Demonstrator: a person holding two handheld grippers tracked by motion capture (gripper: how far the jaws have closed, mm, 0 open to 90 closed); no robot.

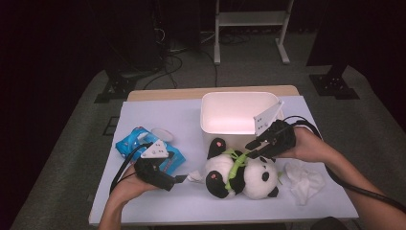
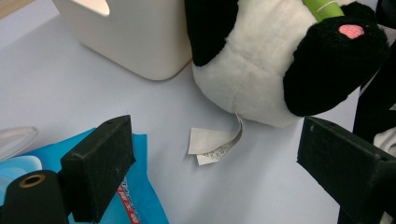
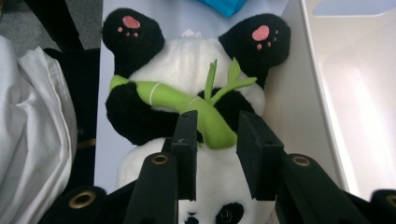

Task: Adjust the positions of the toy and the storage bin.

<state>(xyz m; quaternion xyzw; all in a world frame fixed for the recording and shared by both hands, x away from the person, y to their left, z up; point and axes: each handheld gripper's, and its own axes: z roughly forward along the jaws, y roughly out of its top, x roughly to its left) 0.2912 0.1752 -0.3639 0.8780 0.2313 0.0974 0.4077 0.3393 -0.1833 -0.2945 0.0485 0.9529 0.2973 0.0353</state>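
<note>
Currently, right gripper point(image 3: 215, 140) jaws close around the green fabric bamboo stalk point(image 3: 187, 105) on the black-and-white plush panda point(image 1: 242, 172); left gripper point(image 2: 215, 172) gapes, grasping nothing.

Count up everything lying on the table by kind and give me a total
Plush panda: 1
White bin: 1
Blue packet: 1
Crumpled white cloth: 1
Clear round lid: 1
Total: 5
</note>
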